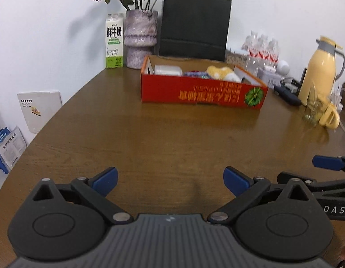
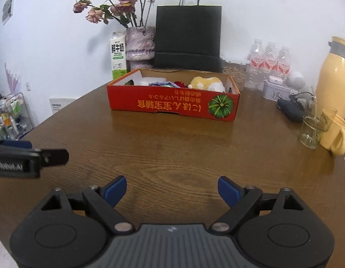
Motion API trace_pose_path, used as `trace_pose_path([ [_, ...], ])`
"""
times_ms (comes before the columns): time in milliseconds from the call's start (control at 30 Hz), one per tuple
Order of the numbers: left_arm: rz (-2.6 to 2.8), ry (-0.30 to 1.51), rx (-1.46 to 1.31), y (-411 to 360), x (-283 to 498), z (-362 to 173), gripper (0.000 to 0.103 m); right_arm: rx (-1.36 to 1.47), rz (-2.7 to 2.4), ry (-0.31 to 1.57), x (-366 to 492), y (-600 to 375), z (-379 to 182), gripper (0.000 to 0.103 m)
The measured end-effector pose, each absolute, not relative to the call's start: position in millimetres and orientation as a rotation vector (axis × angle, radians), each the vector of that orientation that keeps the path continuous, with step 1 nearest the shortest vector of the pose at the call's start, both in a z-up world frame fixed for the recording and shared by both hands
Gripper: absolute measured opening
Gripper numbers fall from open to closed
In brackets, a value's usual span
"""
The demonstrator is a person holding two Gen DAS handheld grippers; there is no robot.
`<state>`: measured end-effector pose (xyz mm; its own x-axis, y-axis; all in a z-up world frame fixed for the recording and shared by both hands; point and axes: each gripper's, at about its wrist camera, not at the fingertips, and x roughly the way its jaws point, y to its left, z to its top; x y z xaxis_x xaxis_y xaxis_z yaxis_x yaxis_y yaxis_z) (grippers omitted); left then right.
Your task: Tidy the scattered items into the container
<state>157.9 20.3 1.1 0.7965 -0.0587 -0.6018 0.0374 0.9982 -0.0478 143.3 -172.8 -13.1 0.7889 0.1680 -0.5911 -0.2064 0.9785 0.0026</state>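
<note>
A red cardboard box (image 1: 201,93) (image 2: 172,105) stands on the brown wooden table, far ahead of both grippers. Inside it lie a yellow plush toy (image 1: 219,72) (image 2: 206,82), a white box (image 1: 168,69), a purple packet (image 2: 160,84) and something red (image 2: 180,84). My left gripper (image 1: 170,179) is open and empty, low over the table's near part. My right gripper (image 2: 172,188) is open and empty, alongside it to the right. Each gripper's edge shows in the other's view.
Behind the box stand a milk carton (image 1: 114,41), a flower vase (image 1: 140,39) and a black paper bag (image 1: 194,24). At the right are water bottles (image 2: 269,64), a yellow thermos (image 2: 334,78), a glass (image 2: 310,125), a yellow mug (image 2: 335,135) and a black pouch (image 2: 289,110).
</note>
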Motion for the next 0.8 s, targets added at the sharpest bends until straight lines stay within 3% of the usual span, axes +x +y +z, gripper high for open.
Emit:
trace_pose_path([
  [633,-0.073,0.690,-0.037,7,185,-32,0.103,-0.005,0.163,0.649,169,-173,-39,0.091],
  [800,-0.072,0.590,-0.051,9,171,-11,0.103,0.001,0.177,0.639,167,-178,-31,0.091],
])
